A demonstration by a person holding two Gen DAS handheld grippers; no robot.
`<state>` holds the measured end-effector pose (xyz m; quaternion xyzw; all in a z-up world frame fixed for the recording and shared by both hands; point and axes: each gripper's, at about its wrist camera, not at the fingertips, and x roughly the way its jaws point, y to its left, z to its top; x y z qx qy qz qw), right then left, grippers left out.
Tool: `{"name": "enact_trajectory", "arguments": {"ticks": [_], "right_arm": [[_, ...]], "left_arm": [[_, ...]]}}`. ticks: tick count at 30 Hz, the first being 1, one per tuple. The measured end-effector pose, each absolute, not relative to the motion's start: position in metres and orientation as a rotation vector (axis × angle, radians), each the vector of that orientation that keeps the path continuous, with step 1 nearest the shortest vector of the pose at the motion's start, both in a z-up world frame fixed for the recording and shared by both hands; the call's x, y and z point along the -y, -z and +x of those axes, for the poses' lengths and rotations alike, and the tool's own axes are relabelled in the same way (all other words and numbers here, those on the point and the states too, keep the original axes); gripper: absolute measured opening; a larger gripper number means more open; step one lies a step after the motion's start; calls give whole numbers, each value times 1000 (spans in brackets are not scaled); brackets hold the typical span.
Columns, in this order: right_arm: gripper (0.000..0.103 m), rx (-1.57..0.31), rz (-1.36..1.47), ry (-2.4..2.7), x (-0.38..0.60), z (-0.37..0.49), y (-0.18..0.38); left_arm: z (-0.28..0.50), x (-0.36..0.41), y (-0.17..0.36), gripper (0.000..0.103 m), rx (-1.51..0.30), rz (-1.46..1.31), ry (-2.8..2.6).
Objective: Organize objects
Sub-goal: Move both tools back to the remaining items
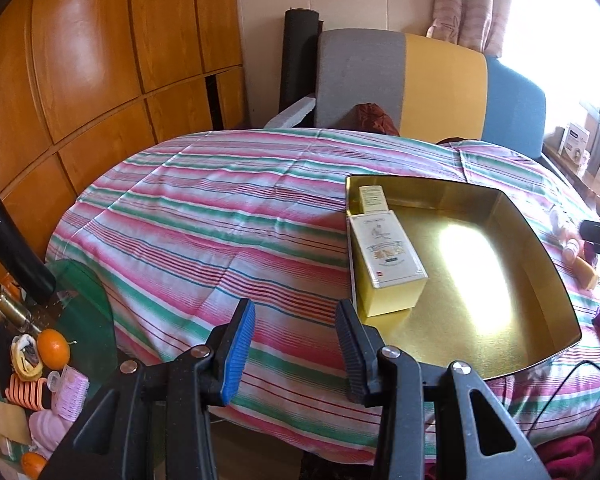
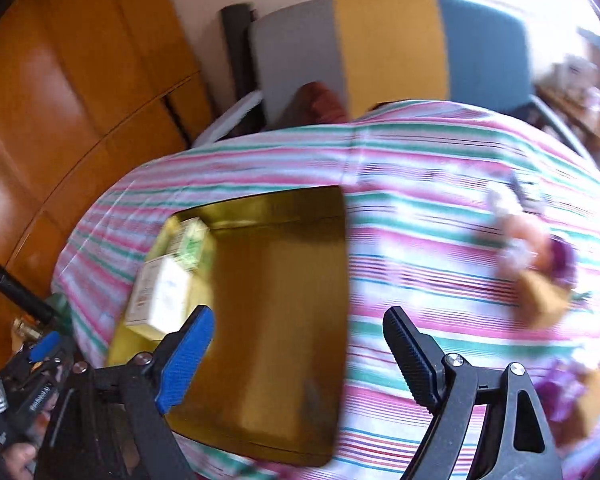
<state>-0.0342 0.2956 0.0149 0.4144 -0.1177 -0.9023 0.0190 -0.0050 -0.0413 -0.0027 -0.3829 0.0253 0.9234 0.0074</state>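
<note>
A shallow gold tin tray (image 1: pixel 540 248) lies on the striped bedspread (image 1: pixel 220 220). Against its left wall stands a white and gold box (image 1: pixel 384 256), with a smaller cream box (image 1: pixel 374 198) behind it. My left gripper (image 1: pixel 294 308) hovers open over the bedspread just left of the tray's near corner, with nothing between its fingers. The blurred right wrist view shows the same tray (image 2: pixel 280 320) and boxes (image 2: pixel 164 296). My right gripper (image 2: pixel 300 316) stands wide open above the tray's right edge, holding nothing. A tan box (image 2: pixel 540 296) and purple items (image 2: pixel 564 256) lie to its right.
A glass side table (image 1: pixel 84 312) at lower left carries oranges (image 1: pixel 52 344), hair rollers and other clutter. Wooden wardrobe doors (image 1: pixel 80 80) line the left. A grey, yellow and blue headboard (image 1: pixel 420 84) stands behind the bed. A black cable (image 1: pixel 580 368) runs near the tray.
</note>
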Motion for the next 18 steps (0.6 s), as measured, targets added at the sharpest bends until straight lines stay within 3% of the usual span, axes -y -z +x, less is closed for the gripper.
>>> {"name": "enact_trajectory", "arguments": {"ticks": [8, 18], "right_arm": [[88, 579, 1327, 3030, -414, 25, -24], [89, 1012, 1280, 3278, -536, 103, -17]], "left_arm": [[-7, 11, -6, 42, -89, -1148, -2778], [-15, -62, -28, 44, -144, -1065, -2540]]}}
